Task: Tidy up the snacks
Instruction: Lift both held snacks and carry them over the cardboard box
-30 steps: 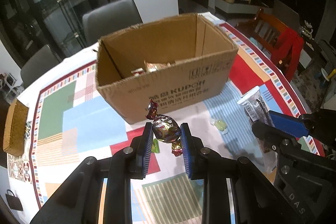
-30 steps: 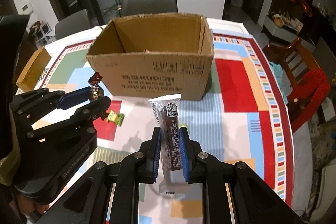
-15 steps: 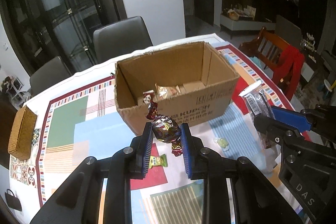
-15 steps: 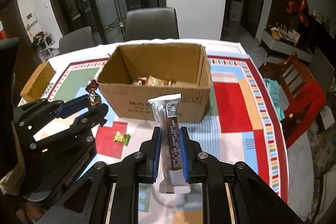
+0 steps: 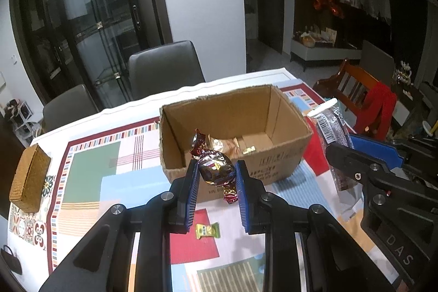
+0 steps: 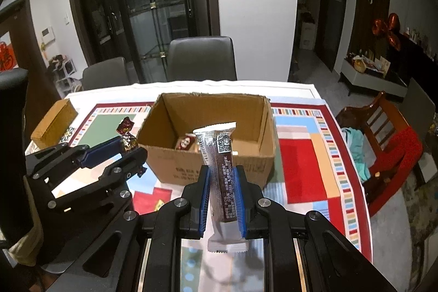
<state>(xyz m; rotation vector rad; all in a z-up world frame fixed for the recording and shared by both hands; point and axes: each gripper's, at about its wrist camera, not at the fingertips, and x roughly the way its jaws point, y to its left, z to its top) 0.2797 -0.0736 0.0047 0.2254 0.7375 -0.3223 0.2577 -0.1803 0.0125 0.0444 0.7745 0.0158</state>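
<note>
My left gripper is shut on a foil-wrapped candy with dark red twisted ends, held above the table in front of the open cardboard box. My right gripper is shut on a long brown and silver snack bar standing upright between the pads, also just short of the cardboard box. Several wrapped snacks lie on the box floor. In the right wrist view the left gripper shows at the left with its candy.
A small green-wrapped candy lies on the patterned tablecloth below the left gripper. A woven brown box sits at the table's left edge. Grey chairs stand behind the table and a wooden chair with red cloth to the right.
Both grippers have risen with their snacks, so the box looks smaller and farther and its inside with the snacks has come into view. Neither grip changed.
</note>
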